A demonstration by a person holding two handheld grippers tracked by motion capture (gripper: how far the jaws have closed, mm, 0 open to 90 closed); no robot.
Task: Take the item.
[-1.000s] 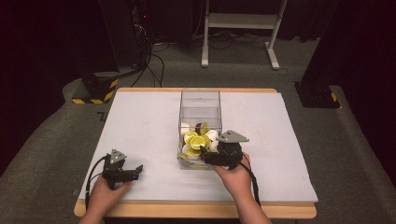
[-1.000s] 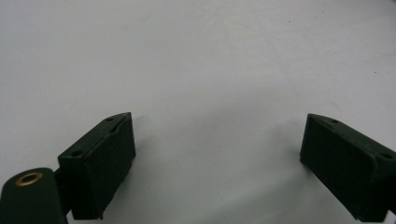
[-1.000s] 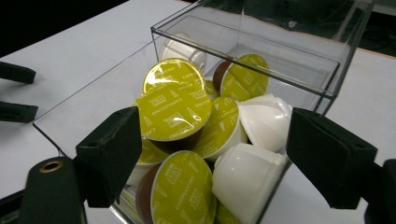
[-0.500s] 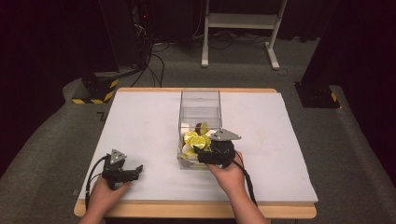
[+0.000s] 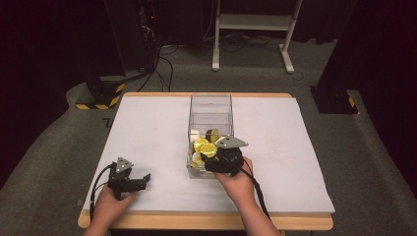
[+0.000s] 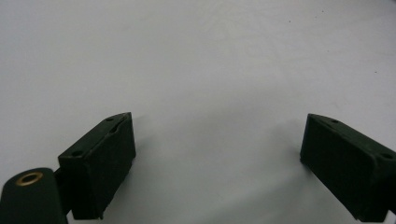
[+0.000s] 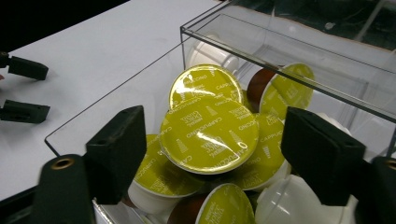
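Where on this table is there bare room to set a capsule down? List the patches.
Bare table lies left of the clear box, up to the left gripper. Another bare stretch runs from the box to the right edge. Crowded: inside the box, where capsules pile under the right gripper.

High view above the table [image 5: 147,123]; gripper views close, low along jaws
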